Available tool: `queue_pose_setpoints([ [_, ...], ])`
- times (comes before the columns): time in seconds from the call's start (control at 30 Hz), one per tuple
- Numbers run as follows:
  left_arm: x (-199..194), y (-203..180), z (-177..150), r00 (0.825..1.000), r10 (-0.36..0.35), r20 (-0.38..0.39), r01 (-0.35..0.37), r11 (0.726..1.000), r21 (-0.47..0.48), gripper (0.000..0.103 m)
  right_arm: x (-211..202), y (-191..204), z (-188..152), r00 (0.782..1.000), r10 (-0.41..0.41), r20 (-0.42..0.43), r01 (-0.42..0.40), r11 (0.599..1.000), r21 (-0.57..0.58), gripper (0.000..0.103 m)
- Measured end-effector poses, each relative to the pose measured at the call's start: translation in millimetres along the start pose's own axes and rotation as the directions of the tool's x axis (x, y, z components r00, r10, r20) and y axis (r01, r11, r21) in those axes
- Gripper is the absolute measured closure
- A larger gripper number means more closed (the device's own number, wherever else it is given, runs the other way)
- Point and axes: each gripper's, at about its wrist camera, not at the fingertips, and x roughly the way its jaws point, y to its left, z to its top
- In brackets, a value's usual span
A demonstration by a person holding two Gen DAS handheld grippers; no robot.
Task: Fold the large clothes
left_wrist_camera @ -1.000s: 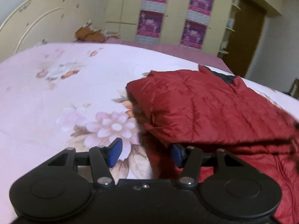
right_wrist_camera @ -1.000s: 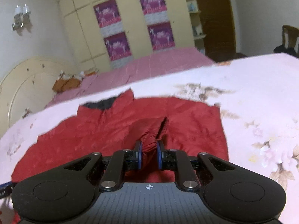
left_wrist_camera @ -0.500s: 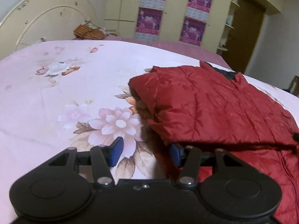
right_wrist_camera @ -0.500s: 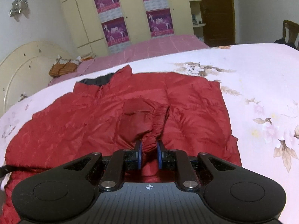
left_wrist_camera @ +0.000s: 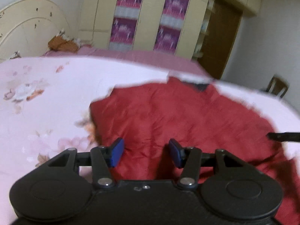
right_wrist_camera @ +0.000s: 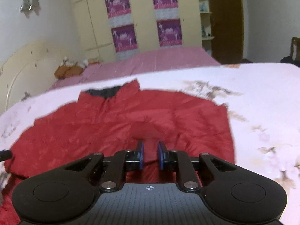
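A large red padded jacket lies on the bed, its dark-lined collar at the far end; it also shows in the right wrist view. My left gripper is open and empty, just above the jacket's near left part. My right gripper has its blue pads close together around a fold of red sleeve cloth, low over the jacket's middle. The right gripper's tip shows at the right edge of the left wrist view.
The bed has a pink floral sheet and a cream headboard on the left. A second bed with a pink cover stands behind, with brown items on it. A wardrobe, a brown door and a chair lie beyond.
My left gripper has moved right, from the jacket's left edge to over the jacket. My right gripper's pads have spread slightly and it has lowered the sleeve onto the jacket.
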Motion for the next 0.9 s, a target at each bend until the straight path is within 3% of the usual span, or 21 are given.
queue_pose_setpoints([
  [0.07,7.6,7.2,-9.8,1.000,0.004,-0.001,-0.004,1.000,0.008,0.049,16.0,-1.2,-9.4,0.998,-0.025,-0.056,0.023,0.999,-0.038,0.088],
  [0.2,-3.6,7.2,-1.5,1.000,0.024,-0.004,-0.024,0.999,0.038,0.051,14.7,-1.8,-10.0,0.998,-0.032,-0.055,0.028,0.998,-0.062,0.088],
  [0.27,-20.4,10.3,10.4,0.997,0.043,0.070,-0.045,0.999,0.022,0.044,1.3,-2.3,-3.0,0.999,-0.033,-0.001,0.033,0.999,-0.037,0.088],
  [0.3,-22.1,10.8,17.0,0.994,0.053,0.094,-0.055,0.998,0.020,0.029,-3.4,-1.8,2.4,0.999,-0.030,0.029,0.031,0.999,-0.028,0.088],
  [0.33,-19.0,10.0,25.1,0.993,0.050,0.108,-0.052,0.998,0.017,0.022,-3.0,0.1,8.4,0.999,-0.021,0.043,0.022,1.000,-0.021,0.088],
  [0.43,5.4,-2.6,46.1,0.994,0.007,0.107,-0.013,0.999,0.048,0.022,17.2,17.9,28.6,0.999,0.026,0.033,-0.025,1.000,-0.014,0.088],
  [0.6,52.6,-23.5,50.2,0.999,-0.013,0.029,0.009,0.993,0.120,0.026,55.5,69.5,33.5,0.995,0.095,-0.002,-0.095,0.987,-0.129,0.088],
  [0.7,71.9,-10.8,40.8,0.999,0.019,-0.027,-0.016,0.994,0.112,0.024,75.4,75.8,23.3,0.998,0.052,-0.027,-0.056,0.982,-0.183,0.088],
  [0.9,68.3,1.9,35.7,0.999,0.019,-0.035,-0.014,0.993,0.119,0.023,81.6,49.7,19.1,1.000,-0.020,-0.011,0.018,0.990,-0.143,0.088],
])
